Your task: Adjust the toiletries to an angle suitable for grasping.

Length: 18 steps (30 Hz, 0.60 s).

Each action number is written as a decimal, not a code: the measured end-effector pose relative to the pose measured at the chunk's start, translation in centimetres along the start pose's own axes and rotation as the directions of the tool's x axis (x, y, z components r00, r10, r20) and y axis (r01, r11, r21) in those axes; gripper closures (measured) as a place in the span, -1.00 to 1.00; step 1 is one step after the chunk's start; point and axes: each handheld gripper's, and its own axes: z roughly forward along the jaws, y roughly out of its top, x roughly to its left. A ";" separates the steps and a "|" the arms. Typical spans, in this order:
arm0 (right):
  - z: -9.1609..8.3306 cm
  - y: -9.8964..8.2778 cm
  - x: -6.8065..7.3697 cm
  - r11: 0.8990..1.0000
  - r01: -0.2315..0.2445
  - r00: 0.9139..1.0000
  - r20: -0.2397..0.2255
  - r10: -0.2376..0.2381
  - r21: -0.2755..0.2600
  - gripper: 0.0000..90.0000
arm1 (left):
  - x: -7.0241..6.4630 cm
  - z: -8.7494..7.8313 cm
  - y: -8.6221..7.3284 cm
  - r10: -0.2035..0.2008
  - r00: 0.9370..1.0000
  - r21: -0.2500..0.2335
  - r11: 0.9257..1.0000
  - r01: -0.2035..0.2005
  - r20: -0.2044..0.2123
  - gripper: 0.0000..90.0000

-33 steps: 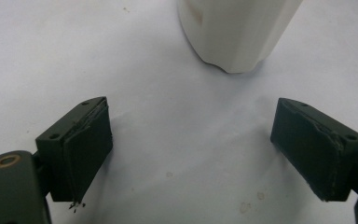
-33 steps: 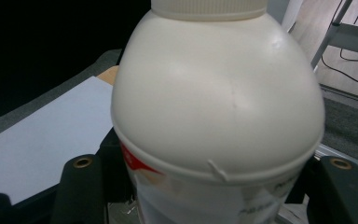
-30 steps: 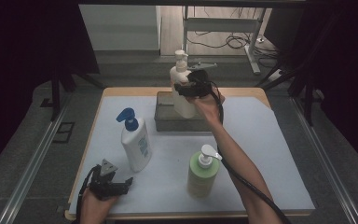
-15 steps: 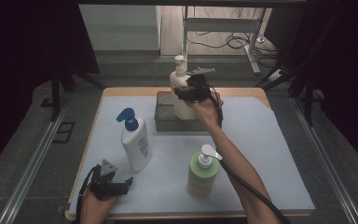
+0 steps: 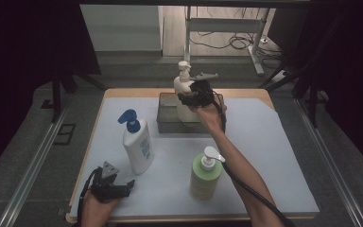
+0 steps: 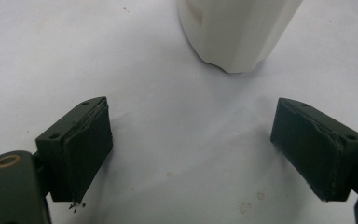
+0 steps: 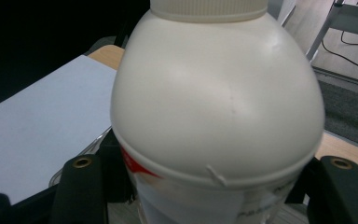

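Right gripper [image 5: 185,99], far side of the desk [image 5: 274,156]: its jaws stand partly apart and clamp the cream pump bottle [image 5: 183,90] across the body, one black jaw on each flank as the right gripper view shows [image 7: 216,130]. The bottle's long axis is upright, pump head at 12 o'clock, and the gripper meets it level from its 3 o'clock side, crosswise to that axis. The base of the bottle lies inside, or just above, the clear rectangular bin [image 5: 170,124]; whether it rests on the bin floor cannot be told.

Outward from this grip, toward 6 o'clock, a green pump bottle [image 5: 203,177] stands just beside the right forearm. At about 8 o'clock from the bin stands a white bottle with a blue pump [image 5: 138,146], also upright.

Left gripper [image 5: 123,189], near edge of the desk: jaws wide apart, nothing between them, pads resting low over the white desk cover. The white bottle's base [image 6: 237,32] lies straight ahead of it at 12 o'clock, apart from the pads.

Judgement: the coming move turns on the vertical line between bottle base and bin; the right hand alone is placed to act on it.
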 end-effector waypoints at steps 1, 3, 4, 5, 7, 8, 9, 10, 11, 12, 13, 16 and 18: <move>0.0 0.0 0.0 1.000 0.000 1.000 0.000 0.000 0.000 -0.17 | 0.0 0.0 0.0 0.000 1.000 0.000 1.000 0.000 0.000 -0.73; 0.0 -0.3 0.0 1.000 0.002 1.000 0.000 -0.002 0.005 -0.17 | 0.0 0.0 0.0 0.000 1.000 0.000 1.000 0.000 0.000 -0.73; 0.0 -0.3 0.0 1.000 0.002 1.000 0.000 -0.002 0.005 -0.17 | 0.0 0.0 0.0 0.000 1.000 0.000 1.000 0.000 0.000 -0.73; 0.0 -0.6 -0.1 1.000 0.004 1.000 0.000 -0.004 0.007 -0.17 | 0.0 0.0 0.0 0.000 1.000 0.000 1.000 0.000 0.000 -0.73; 0.0 -0.8 -0.1 1.000 -0.001 1.000 0.000 0.001 0.005 -0.17 | 0.0 0.0 0.0 0.001 1.000 0.000 1.000 -0.001 0.000 -0.73; 0.0 -0.8 -0.1 1.000 -0.001 1.000 0.000 0.001 0.005 -0.17 | 0.0 0.0 0.0 0.001 1.000 0.000 1.000 -0.001 0.000 -0.73; 0.0 -0.9 -0.2 1.000 -0.005 1.000 0.002 0.005 0.002 -0.17 | 0.0 0.0 0.0 0.001 1.000 0.000 1.000 -0.001 0.000 -0.73; 0.0 -1.1 -0.2 1.000 -0.006 1.000 0.002 0.006 0.003 -0.17 | 0.0 0.0 0.0 0.001 1.000 0.000 1.000 -0.001 0.000 -0.73; 0.0 -1.3 -0.2 1.000 -0.007 1.000 0.003 0.007 0.006 -0.17 | 0.0 0.0 0.0 0.001 1.000 0.000 1.000 -0.001 0.000 -0.73; -0.1 -1.5 -0.2 1.000 -0.010 1.000 0.002 0.010 0.008 -0.17 | 0.0 0.0 0.0 0.001 1.000 0.000 1.000 -0.001 0.000 -0.73; 0.0 -1.6 -0.3 1.000 -0.009 1.000 0.004 0.009 0.005 -0.17 | 0.0 0.0 0.0 0.001 1.000 0.000 1.000 -0.001 0.000 -0.73; -0.1 -2.1 -0.3 1.000 -0.014 1.000 0.002 0.014 0.010 -0.18 | 0.0 0.0 0.0 0.001 1.000 0.000 1.000 -0.001 0.000 -0.73; -0.2 -2.4 -0.3 1.000 -0.012 1.000 0.000 0.012 0.009 -0.18 | 0.0 0.0 0.0 0.001 1.000 0.001 1.000 -0.001 0.000 -0.73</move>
